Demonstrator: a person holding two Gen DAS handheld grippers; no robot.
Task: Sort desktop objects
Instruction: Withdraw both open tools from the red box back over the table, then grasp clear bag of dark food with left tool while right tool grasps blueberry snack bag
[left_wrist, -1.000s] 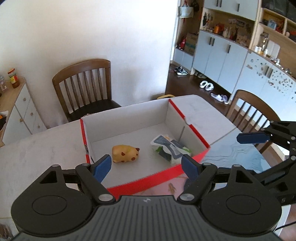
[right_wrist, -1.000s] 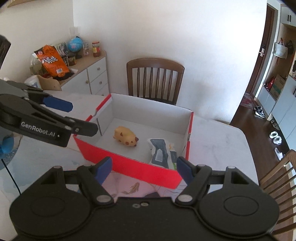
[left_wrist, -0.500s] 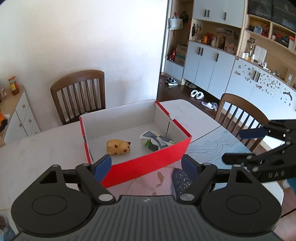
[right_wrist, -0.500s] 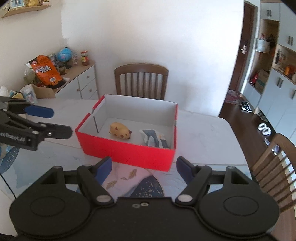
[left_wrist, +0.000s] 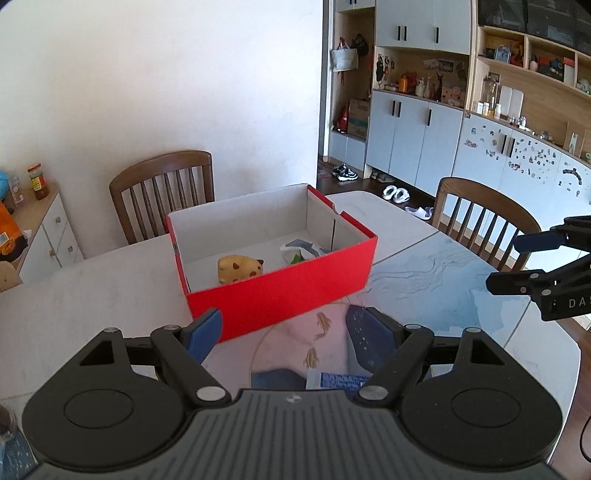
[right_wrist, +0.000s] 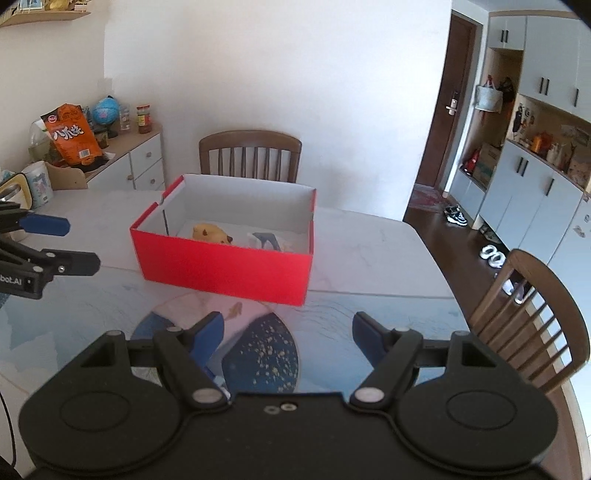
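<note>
A box, red outside and white within, stood on a white marbled table. Inside the box lay a yellow toy with brown spots. In front of the box, a mat showed orange fish on pink beside gold-speckled navy.

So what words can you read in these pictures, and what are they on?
"DAS": white letters, cut off by the picture's edge, on the right gripper.
"botAI": cut off, on the left gripper.
Orange snack bag: big characters, too blurred to read.
Jar label: too small.
</note>
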